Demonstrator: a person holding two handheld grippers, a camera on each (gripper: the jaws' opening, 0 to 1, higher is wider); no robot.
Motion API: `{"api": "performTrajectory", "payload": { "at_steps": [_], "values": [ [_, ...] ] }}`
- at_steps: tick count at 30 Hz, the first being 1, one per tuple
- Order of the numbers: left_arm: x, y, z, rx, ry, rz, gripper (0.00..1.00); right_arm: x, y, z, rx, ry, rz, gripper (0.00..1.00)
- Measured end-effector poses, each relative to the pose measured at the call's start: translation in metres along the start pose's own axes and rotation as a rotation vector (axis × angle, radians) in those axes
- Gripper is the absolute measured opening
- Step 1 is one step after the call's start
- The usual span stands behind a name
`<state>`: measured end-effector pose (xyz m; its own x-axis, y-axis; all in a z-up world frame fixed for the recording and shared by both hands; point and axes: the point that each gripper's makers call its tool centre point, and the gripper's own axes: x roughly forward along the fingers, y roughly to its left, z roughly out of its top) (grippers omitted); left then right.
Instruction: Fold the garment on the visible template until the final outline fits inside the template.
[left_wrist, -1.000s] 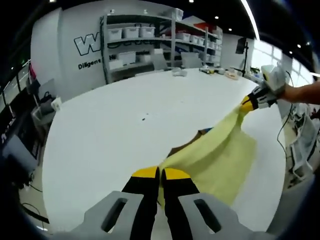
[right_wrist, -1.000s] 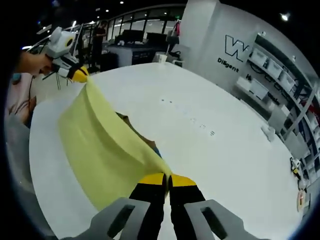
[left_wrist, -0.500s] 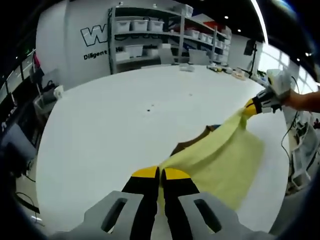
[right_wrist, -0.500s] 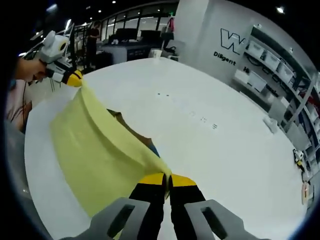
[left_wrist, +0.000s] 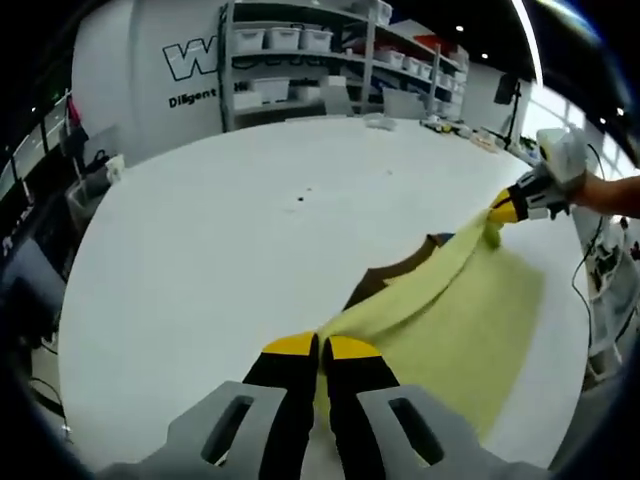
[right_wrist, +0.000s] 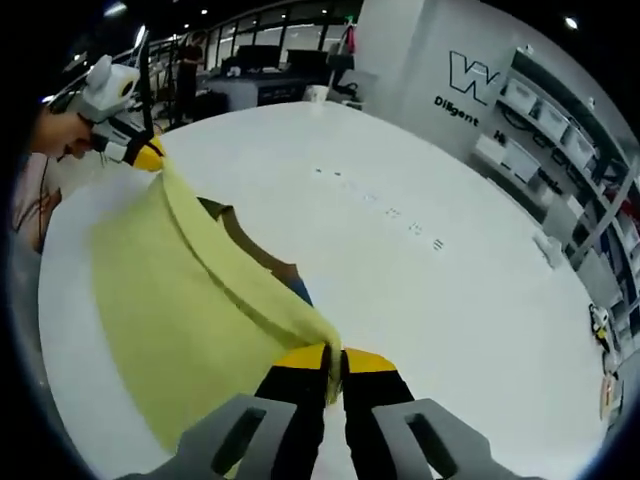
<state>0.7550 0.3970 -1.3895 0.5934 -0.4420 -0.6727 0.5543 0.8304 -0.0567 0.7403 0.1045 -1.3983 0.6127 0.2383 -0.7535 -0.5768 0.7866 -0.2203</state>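
In the left gripper view the left gripper (left_wrist: 320, 350) rises from the bottom, its yellow-tipped jaws pinched together on one corner of the yellow garment (left_wrist: 450, 320); the cloth runs from that corner up and to the right, stretched as a taut top edge and hanging in a sheet that drapes toward the white table (left_wrist: 200, 230); beyond the taut edge a brown template (left_wrist: 400, 272) lies on the table, with a small blue patch just at its far end; at the far end of the cloth the right gripper (left_wrist: 503, 209) clamps the other corner, a hand (left_wrist: 600, 190) behind it; farther off, small dark specks on the table, then shelves (left_wrist: 300, 60) with bins against the wall.

In the right gripper view the right gripper (right_wrist: 333, 358) has its jaws closed on the cloth's corner; the garment (right_wrist: 170, 310) spreads up and left, its lower part sagging toward the table (right_wrist: 420, 290); the template (right_wrist: 245, 240) shows past the upper edge, partly hidden by the cloth; at the far corner the left gripper (right_wrist: 147, 157) grips the cloth, held by a hand (right_wrist: 55, 135); behind, desks and a standing person (right_wrist: 192, 60).
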Motion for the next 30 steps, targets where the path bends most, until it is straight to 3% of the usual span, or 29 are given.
{"api": "performTrajectory", "payload": {
  "at_steps": [7, 13, 17, 20, 26, 30],
  "values": [
    [0.005, 0.006, -0.004, 0.006, 0.006, -0.001, 0.02, 0.001, -0.001, -0.001, 0.005, -0.010, -0.007, 0.05],
    [-0.001, 0.022, 0.015, 0.002, -0.070, 0.061, 0.04, -0.004, -0.017, 0.001, 0.027, -0.047, -0.065, 0.11],
    [-0.004, 0.024, 0.015, -0.006, -0.070, 0.059, 0.05, -0.009, -0.021, 0.000, 0.057, -0.054, -0.072, 0.12],
    [-0.006, 0.015, 0.020, 0.004, -0.108, 0.017, 0.06, -0.010, -0.021, 0.000, 0.056, -0.066, -0.075, 0.12],
    [-0.007, -0.013, 0.011, 0.070, -0.108, -0.095, 0.07, -0.008, -0.014, -0.009, 0.070, -0.051, -0.055, 0.13],
    [-0.005, -0.022, -0.002, 0.091, -0.070, -0.122, 0.06, -0.009, -0.009, -0.013, 0.072, -0.048, -0.045, 0.13]
  ]
}}
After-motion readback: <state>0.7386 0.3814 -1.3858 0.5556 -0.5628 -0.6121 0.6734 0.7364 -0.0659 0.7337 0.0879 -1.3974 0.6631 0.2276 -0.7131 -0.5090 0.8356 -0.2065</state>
